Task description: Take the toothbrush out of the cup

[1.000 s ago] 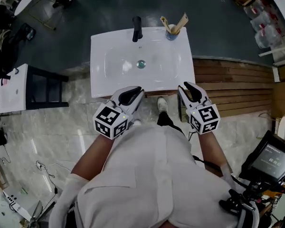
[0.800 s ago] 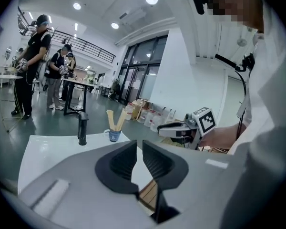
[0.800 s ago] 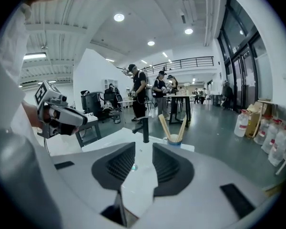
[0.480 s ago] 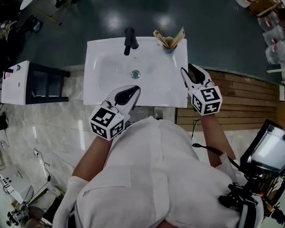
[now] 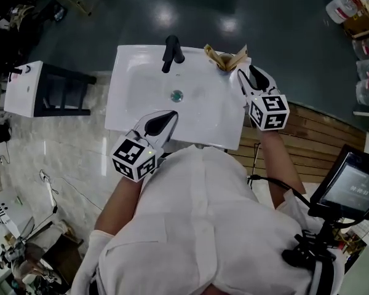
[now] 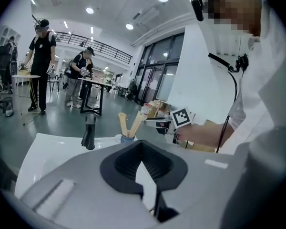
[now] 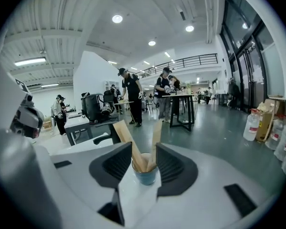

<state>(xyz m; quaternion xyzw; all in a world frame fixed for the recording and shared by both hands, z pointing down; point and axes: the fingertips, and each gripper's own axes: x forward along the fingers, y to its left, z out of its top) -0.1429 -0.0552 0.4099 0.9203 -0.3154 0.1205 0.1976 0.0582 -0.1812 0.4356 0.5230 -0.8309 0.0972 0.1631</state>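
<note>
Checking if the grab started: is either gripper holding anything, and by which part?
Nothing held: left gripper shut, empty; right gripper has just been opening its jaws, nothing between them, cup ahead.

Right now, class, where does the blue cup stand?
In the head view the cup stands on the far right corner of the white sink, to the right of the black faucet.

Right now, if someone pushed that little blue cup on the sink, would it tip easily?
Probably yes: the blue cup looks small, and the tall toothbrush packs lean well above its rim, making it top-heavy. It stands near the white sink's far corner, so it might slide off.
</note>
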